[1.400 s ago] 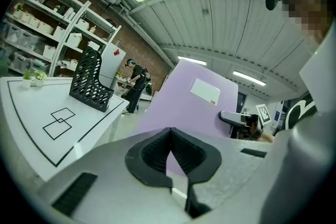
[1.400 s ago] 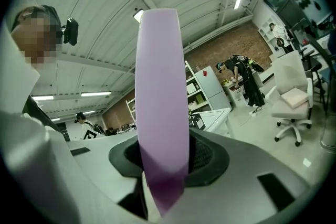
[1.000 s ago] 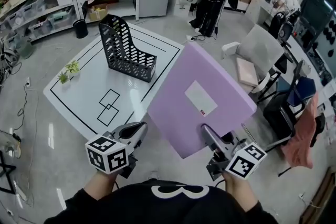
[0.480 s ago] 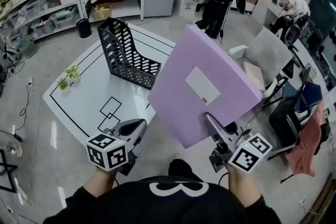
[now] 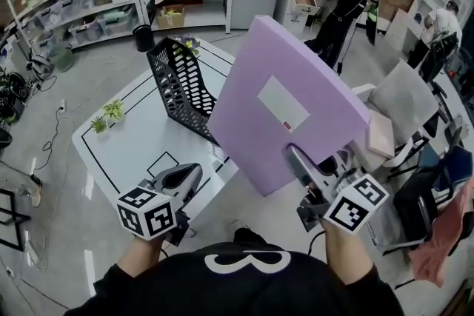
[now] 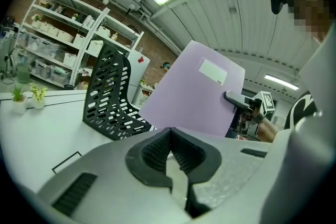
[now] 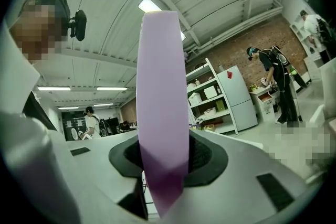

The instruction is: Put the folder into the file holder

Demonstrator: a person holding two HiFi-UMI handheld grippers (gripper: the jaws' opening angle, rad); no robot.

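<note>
White desk (image 5: 133,144), seen from the head: black file holder (image 5: 180,89) upright toward its far edge, purple folder (image 5: 289,115) raised, tilted, over the right edge. Left gripper view: left gripper (image 6: 169,136) clenched, empty. Right gripper view: right gripper (image 7: 165,162) clamps the folder's edge.

My left gripper (image 5: 180,175) points forward at my left side, jaws closed together with nothing between them. My right gripper (image 5: 296,163) tilts up, jaws clamped on the lower edge of the folder (image 5: 252,133). My left hand (image 5: 142,254) and right hand (image 5: 342,244) stay close to my chest, sleeves black.
</note>
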